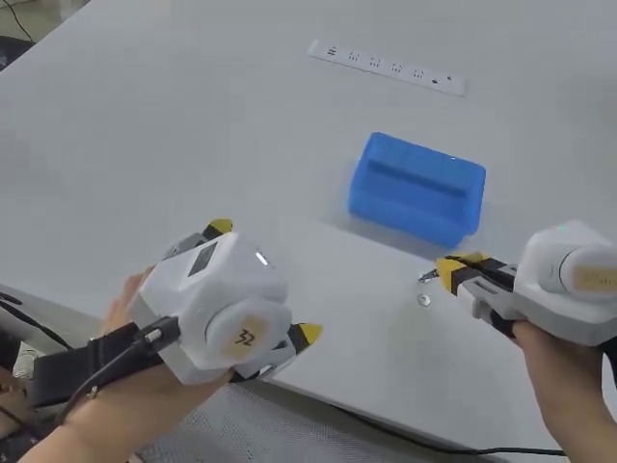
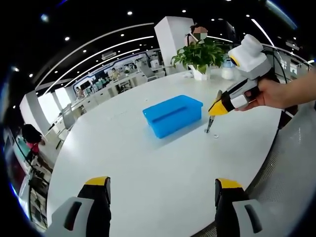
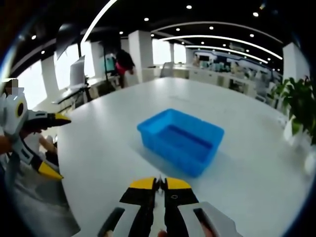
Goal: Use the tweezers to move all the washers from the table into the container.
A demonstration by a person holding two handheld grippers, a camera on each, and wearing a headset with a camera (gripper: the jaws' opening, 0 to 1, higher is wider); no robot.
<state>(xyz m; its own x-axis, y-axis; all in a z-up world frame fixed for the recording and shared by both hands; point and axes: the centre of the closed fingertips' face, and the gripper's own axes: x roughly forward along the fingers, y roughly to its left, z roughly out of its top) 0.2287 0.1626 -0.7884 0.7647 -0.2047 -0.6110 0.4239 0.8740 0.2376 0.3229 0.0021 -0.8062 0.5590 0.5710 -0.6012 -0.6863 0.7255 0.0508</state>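
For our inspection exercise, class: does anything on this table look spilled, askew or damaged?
Nothing stands out. The blue container sits upright and intact on the table, one washer lying beside the tweezers.

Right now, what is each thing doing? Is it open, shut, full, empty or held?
Left claw: open, holding nothing.
Right claw: shut on the tweezers.
Tweezers: held, tip pointing down beside the washer.
Washer: lying loose, not picked up yet.
Container: upright, open top, looks empty.
Power strip: lying flat, nothing plugged in.
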